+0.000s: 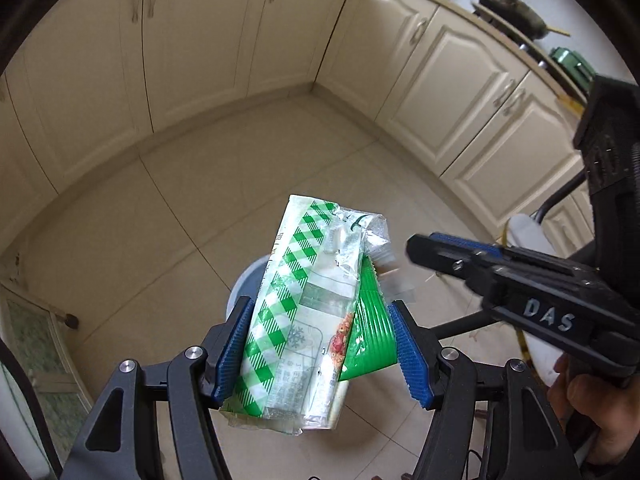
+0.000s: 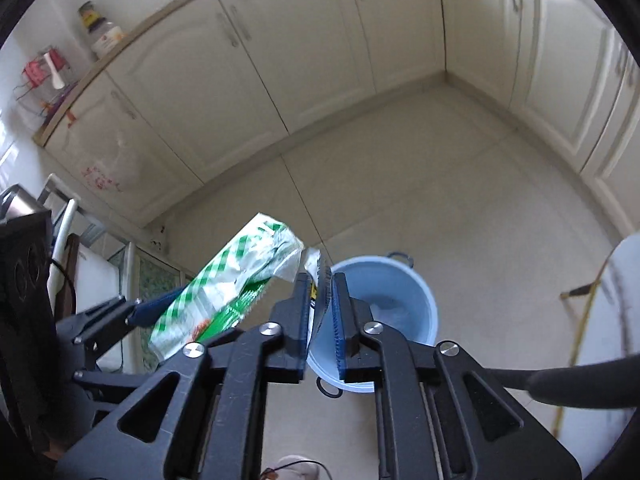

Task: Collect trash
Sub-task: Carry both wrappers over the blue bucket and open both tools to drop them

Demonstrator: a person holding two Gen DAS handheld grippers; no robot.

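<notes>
The trash is in both tools. A crumpled carton [image 1: 296,304] with green and white checks fills the lower middle of the left wrist view, upright and leaning a little to the right, with a green ribbed wrapper [image 1: 370,340] tucked against its right side. The left hand-held gripper [image 1: 320,350] clamps this bundle between its blue pads, set fairly wide by the bulk of it. Behind the carton, part of a pale blue bucket [image 1: 250,280] shows on the tiled floor [image 1: 160,220].

In the right wrist view the same carton [image 2: 236,276] sits at centre left, tilted, with the left tool's blue pad on its lower edge. The right hand-held gripper [image 2: 322,304] stands at lower centre, its jaws narrow, with a thin dark-printed scrap [image 2: 318,280] between the pads; whether the pads press on it I cannot tell. Directly beyond its fingertips the bucket [image 2: 404,296] stands on the floor [image 2: 480,200], open, with dark handles at its rim.

In the left wrist view the right hand-held gripper [image 1: 424,248] enters from the right edge, held by a hand [image 1: 588,400] at lower right. Cream cabinets [image 1: 200,40] wrap the upper frame; a wok [image 1: 516,8] sits on the counter [image 1: 452,0] at upper right.
</notes>
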